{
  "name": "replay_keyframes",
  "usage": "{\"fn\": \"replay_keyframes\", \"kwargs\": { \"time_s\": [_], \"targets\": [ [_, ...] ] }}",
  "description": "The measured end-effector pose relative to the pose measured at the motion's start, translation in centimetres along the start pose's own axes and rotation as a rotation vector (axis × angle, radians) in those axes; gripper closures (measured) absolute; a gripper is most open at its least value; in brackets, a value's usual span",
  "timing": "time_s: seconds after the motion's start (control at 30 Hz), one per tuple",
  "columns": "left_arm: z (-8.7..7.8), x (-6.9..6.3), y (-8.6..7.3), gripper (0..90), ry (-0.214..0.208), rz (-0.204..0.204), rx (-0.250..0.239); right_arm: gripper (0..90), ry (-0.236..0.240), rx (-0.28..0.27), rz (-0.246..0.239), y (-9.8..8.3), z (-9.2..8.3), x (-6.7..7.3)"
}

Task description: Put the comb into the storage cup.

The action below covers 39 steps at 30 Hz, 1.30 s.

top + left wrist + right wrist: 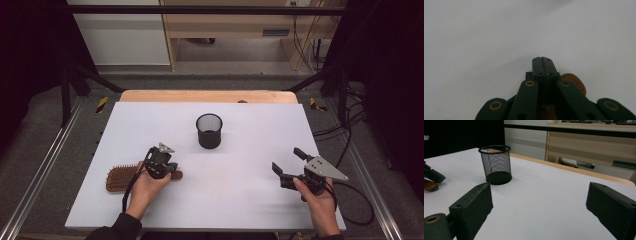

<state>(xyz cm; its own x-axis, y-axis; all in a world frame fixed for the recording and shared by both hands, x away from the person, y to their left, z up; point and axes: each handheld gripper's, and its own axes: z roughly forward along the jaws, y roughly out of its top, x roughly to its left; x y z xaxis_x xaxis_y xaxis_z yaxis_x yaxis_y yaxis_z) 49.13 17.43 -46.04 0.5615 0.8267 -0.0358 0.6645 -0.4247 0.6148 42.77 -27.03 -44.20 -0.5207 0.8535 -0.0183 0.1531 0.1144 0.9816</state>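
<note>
Wooden brush (pixel 121 178), bristles up, lying near the left front corner of the white desk (pixel 240 145), its handle end pointing right. The left gripper (pixel 170 169) sits over that handle; in the left gripper view its fingers (pixel 550 67) are pressed together, pad against pad, with the rounded brown end of the handle just beneath and to the right of them, so whether they pinch the handle cannot be told. The person's left hand (pixel 145 190) holds the gripper from behind, a cable trailing back beside the wrist. Black mesh cup (pixel 209 130), upright and open at the top, stands near the middle of the desk, well apart from the brush and beyond both grippers. The right gripper (pixel 289 162) is held low over the right front part of the desk by the right hand (pixel 320 202), its fingers (pixel 472 205) spread wide with bare desk between them and pointing toward the cup; a grey three-cornered plate (pixel 327 168) sits on top of it
</note>
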Motion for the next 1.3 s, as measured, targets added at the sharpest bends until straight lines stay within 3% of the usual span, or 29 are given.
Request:
{"fn": "replay_keyframes", "kwargs": {
  "time_s": [0.23,0.6,0.77,1.07,1.3],
  "targets": [
    [-1.1,-0.6,-1.2,90.0,-0.01,0.002,-0.045,7.2,0.002,0.002,-0.005,0.0,0.0,0.0],
    [-2.0,-0.4,-3.0,90.0,-0.031,-0.023,-0.053,7.2,0.007,0.004,-0.01,0.0,0.0,0.1],
    [-2.8,-0.4,-4.7,90.0,-0.038,-0.022,-0.044,7.2,0.013,0.012,-0.013,0.0,0.1,0.2],
    [-4.3,0.1,-7.0,90.0,-0.037,-0.025,-0.039,7.2,0.019,0.016,-0.022,0.0,0.2,0.4],
    [-5.5,1.4,-8.5,90.0,-0.032,-0.058,-0.044,7.2,0.023,0.025,-0.029,0.0,0.3,0.6]
  ]
}}
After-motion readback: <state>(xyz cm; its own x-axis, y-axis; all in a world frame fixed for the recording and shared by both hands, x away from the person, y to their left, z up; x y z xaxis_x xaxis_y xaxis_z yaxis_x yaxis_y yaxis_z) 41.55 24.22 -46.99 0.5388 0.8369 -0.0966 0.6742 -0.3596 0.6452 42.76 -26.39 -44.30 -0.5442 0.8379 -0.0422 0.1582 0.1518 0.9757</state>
